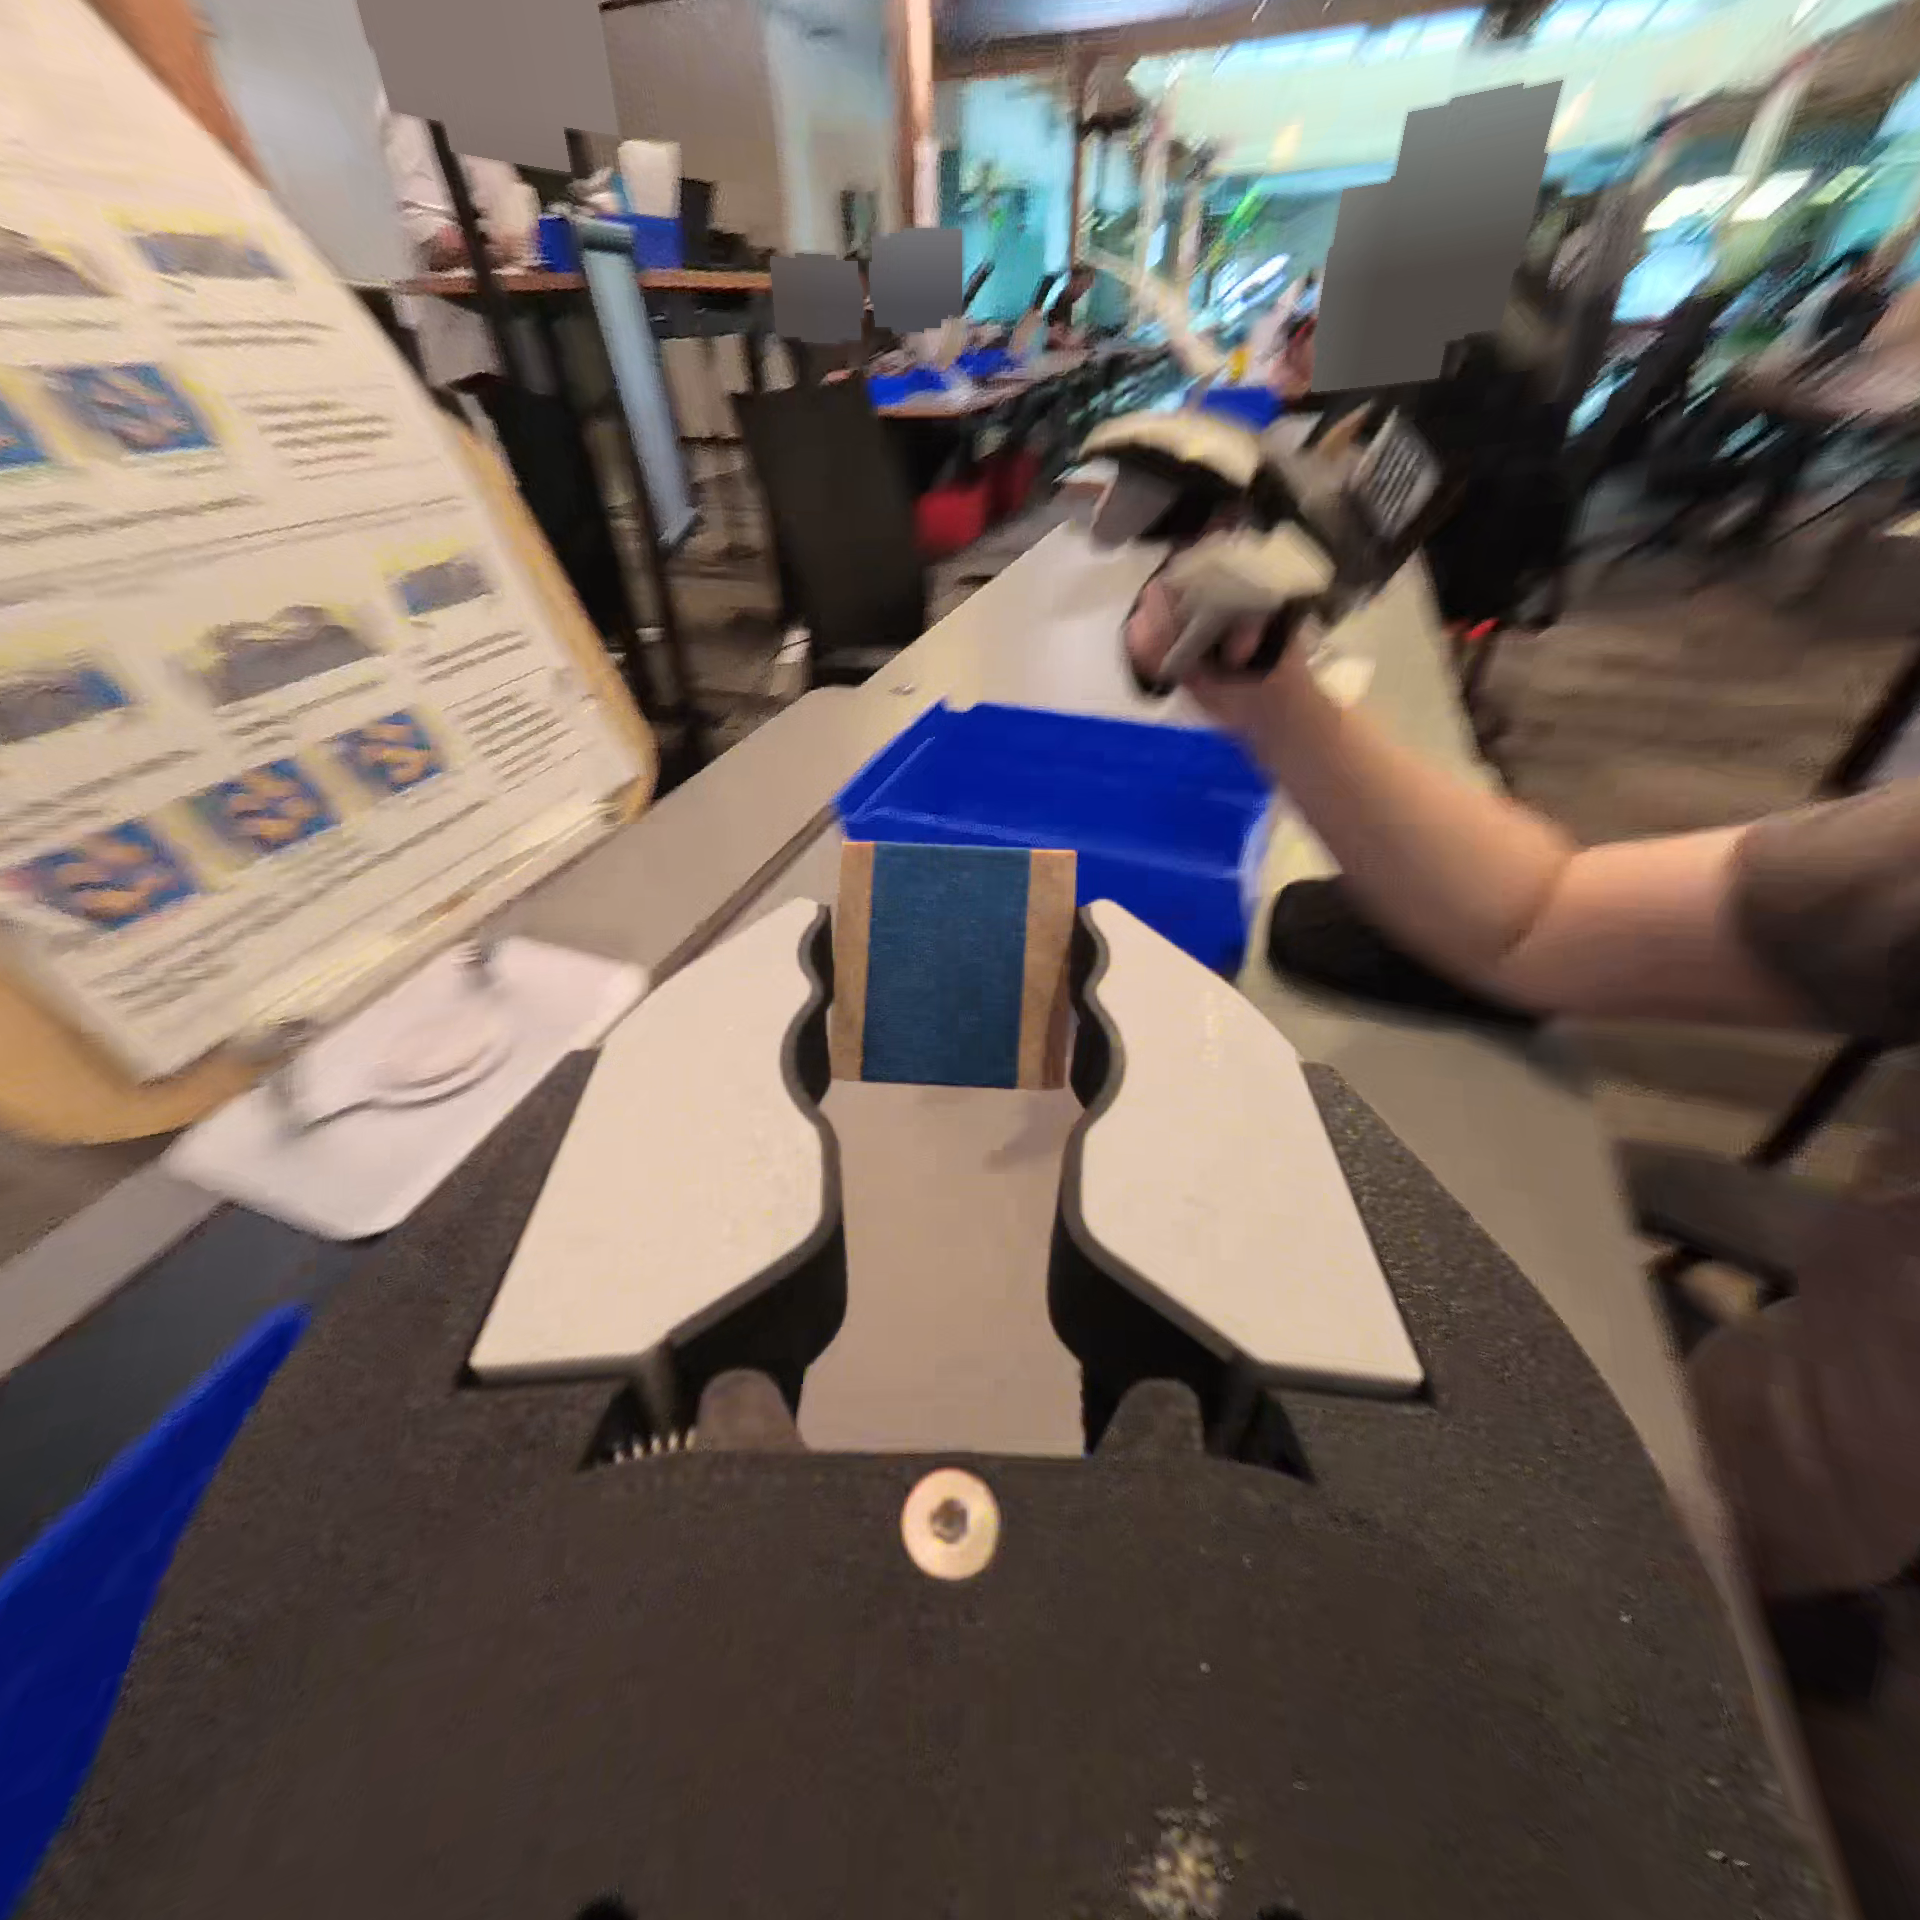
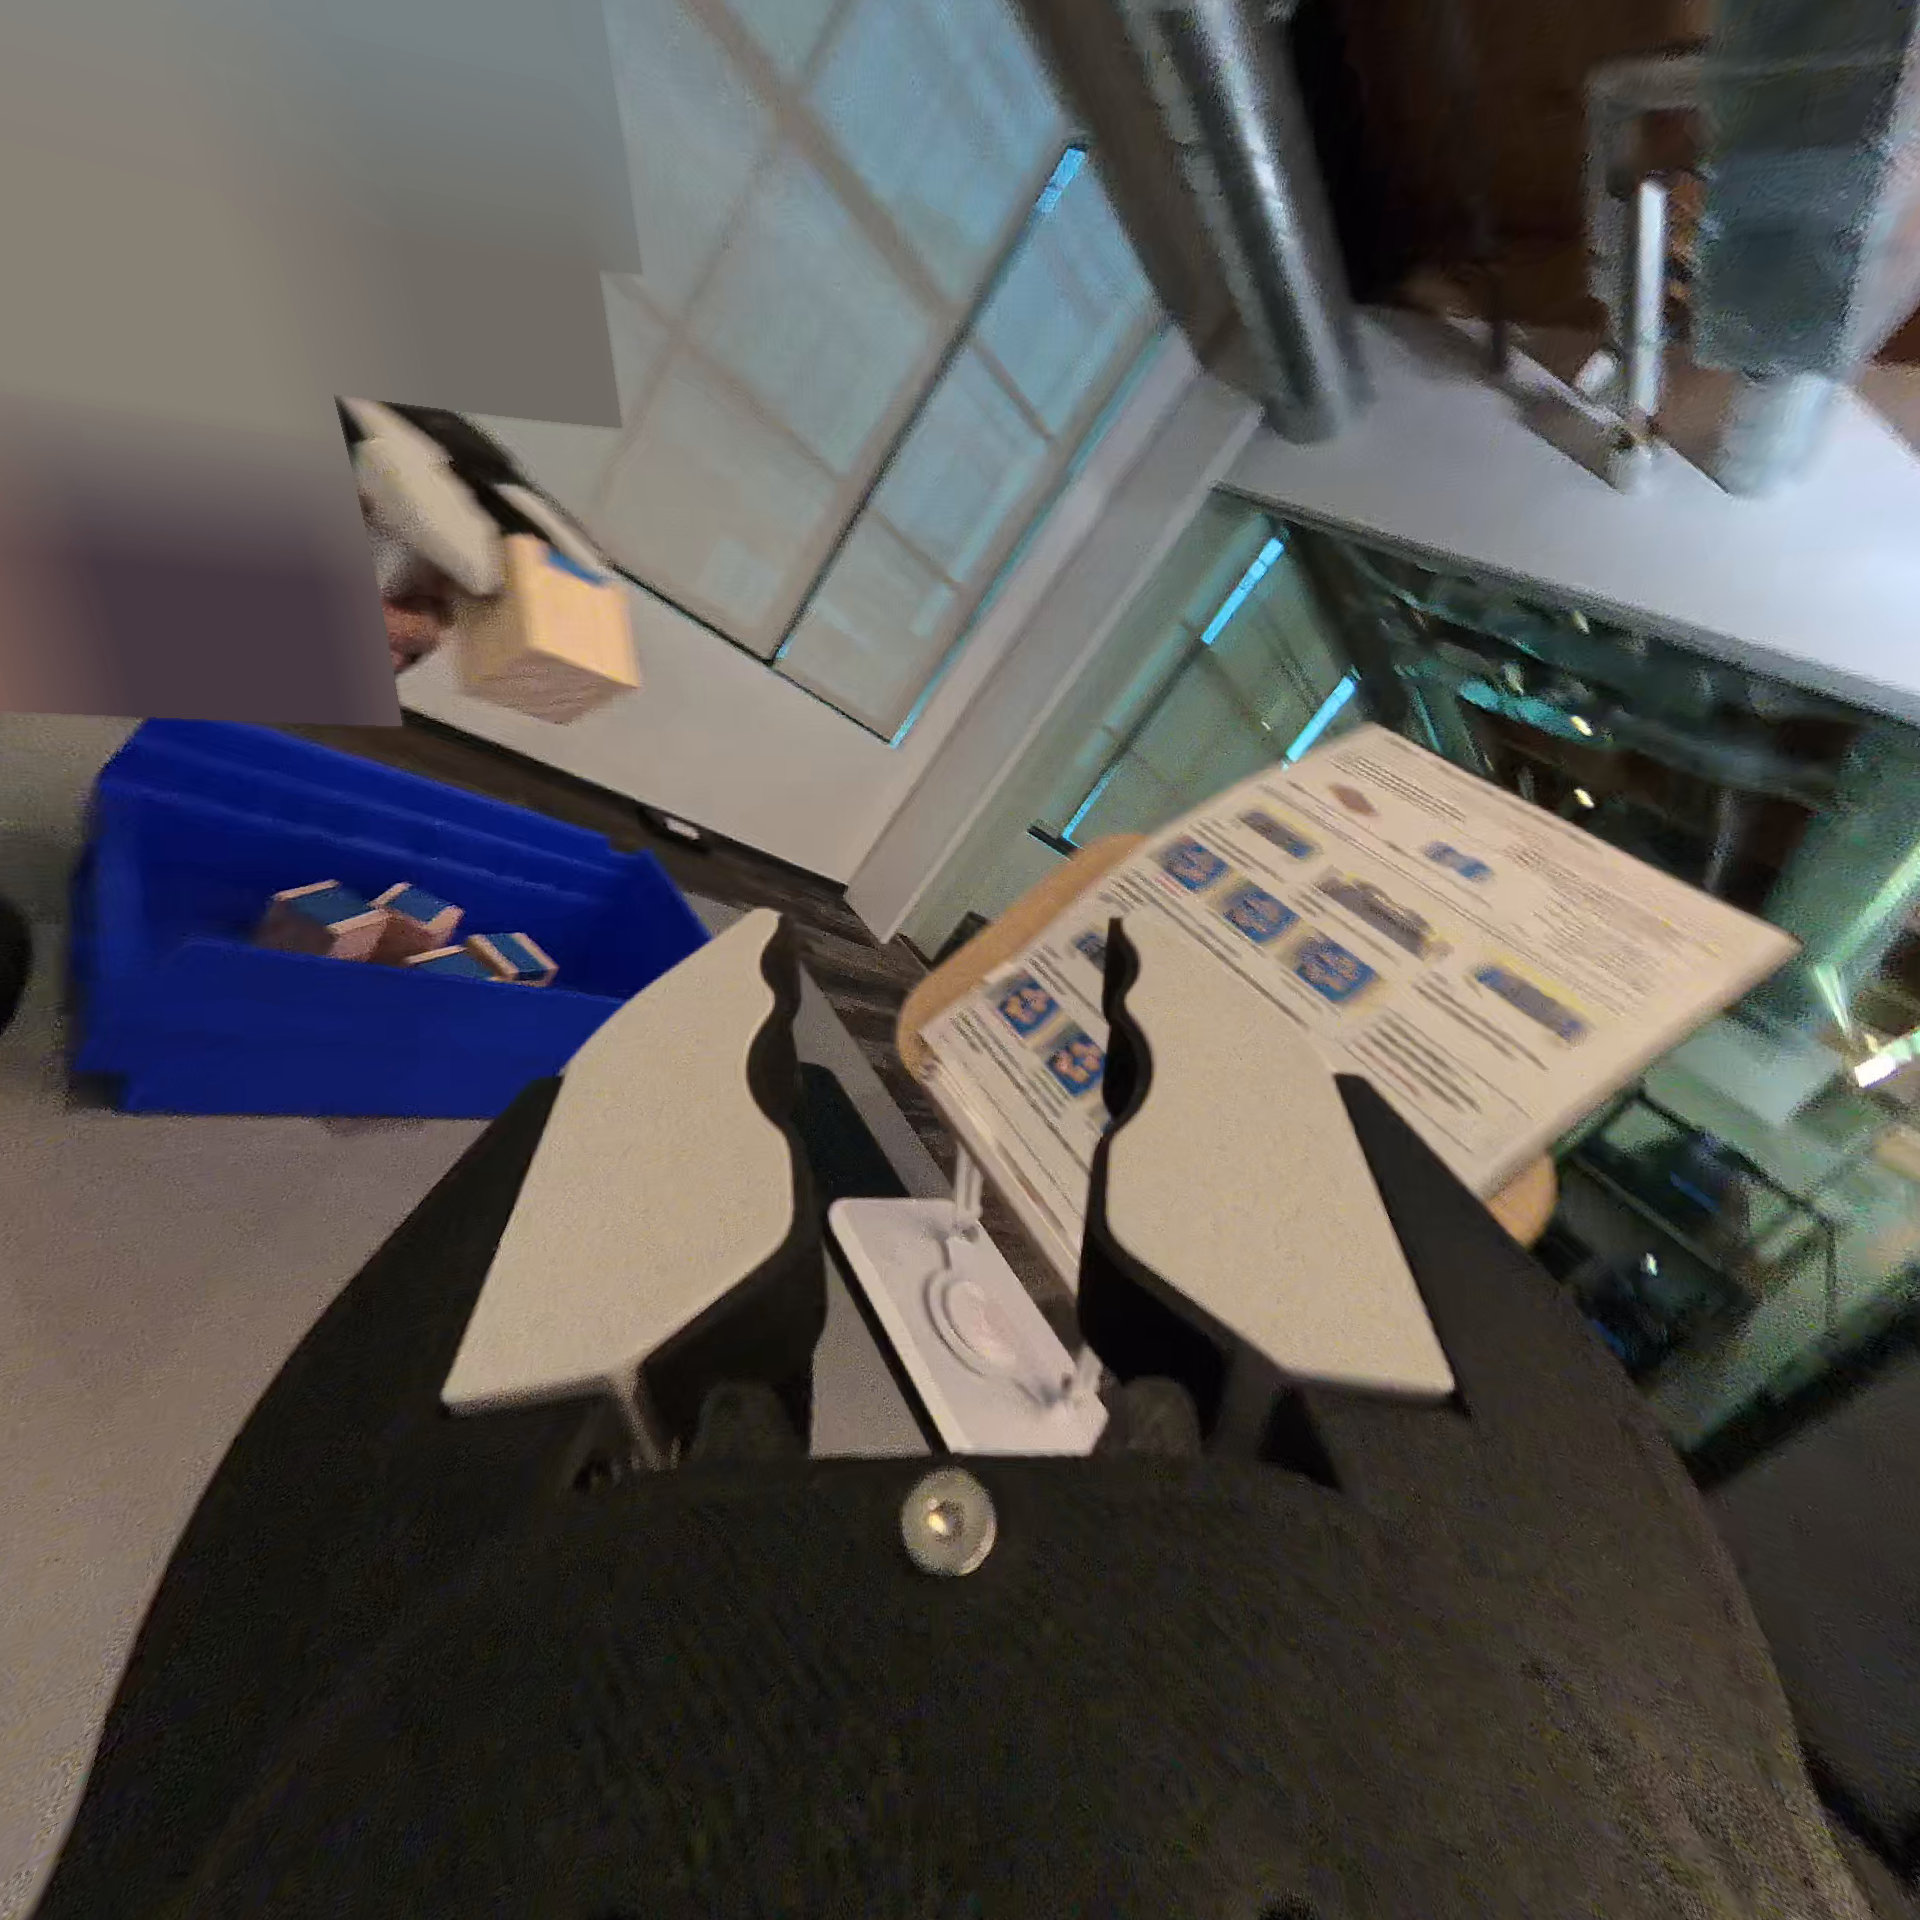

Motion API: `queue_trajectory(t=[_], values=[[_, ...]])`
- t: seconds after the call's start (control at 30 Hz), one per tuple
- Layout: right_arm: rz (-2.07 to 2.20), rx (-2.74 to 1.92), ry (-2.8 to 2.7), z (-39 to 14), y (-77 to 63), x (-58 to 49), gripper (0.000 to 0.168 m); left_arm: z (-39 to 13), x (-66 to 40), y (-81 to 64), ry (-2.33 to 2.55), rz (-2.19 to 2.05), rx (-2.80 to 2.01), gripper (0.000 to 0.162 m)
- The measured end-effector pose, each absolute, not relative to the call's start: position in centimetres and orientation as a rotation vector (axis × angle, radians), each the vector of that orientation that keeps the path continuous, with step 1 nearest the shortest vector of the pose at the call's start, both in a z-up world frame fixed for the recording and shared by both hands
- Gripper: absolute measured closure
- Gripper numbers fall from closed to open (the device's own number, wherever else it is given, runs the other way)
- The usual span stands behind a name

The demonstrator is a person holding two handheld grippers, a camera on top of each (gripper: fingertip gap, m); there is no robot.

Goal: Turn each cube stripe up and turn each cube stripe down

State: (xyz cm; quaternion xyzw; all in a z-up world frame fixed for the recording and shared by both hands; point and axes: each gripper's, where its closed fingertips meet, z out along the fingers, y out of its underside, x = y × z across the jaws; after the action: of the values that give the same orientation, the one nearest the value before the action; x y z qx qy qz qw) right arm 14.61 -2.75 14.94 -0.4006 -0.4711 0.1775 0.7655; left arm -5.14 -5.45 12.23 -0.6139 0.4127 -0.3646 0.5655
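Left claw (image 1: 951,977) grips a striped cube (image 1: 951,964) at frame centre, lifted over the blue bin (image 1: 1091,790) for turning; right claw (image 2: 940,997) hangs released, empty.

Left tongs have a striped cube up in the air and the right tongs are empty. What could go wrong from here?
1. The cube is pinched only at the fingertips of the left tongs; it may slip while being turned.
2. It hangs near the blue bin; a drop could land among the other cubes.
3. The right tongs, open, point at the instruction sheet on its stand; a swing might knock it.
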Motion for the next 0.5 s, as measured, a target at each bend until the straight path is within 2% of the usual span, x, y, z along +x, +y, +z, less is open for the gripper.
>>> queue_trajectory(t=[0.23,0.33,0.5], values=[[0.33,-0.771,-1.11,12.3,-8.1,5.9,0.103,11.1,1.8,-5.3,0.879,-1.141,-1.568,0.119],[0.234,-0.761,-1.088,11.1,-8.1,4.5,0.095,11.1,3.6,-5.8,0.857,-1.27,-1.557,0.119],[0.255,-0.805,-0.994,9.5,-6.9,3.9,0.095,11.6,4.9,-7.0,0.849,-1.438,-1.524,0.119]])
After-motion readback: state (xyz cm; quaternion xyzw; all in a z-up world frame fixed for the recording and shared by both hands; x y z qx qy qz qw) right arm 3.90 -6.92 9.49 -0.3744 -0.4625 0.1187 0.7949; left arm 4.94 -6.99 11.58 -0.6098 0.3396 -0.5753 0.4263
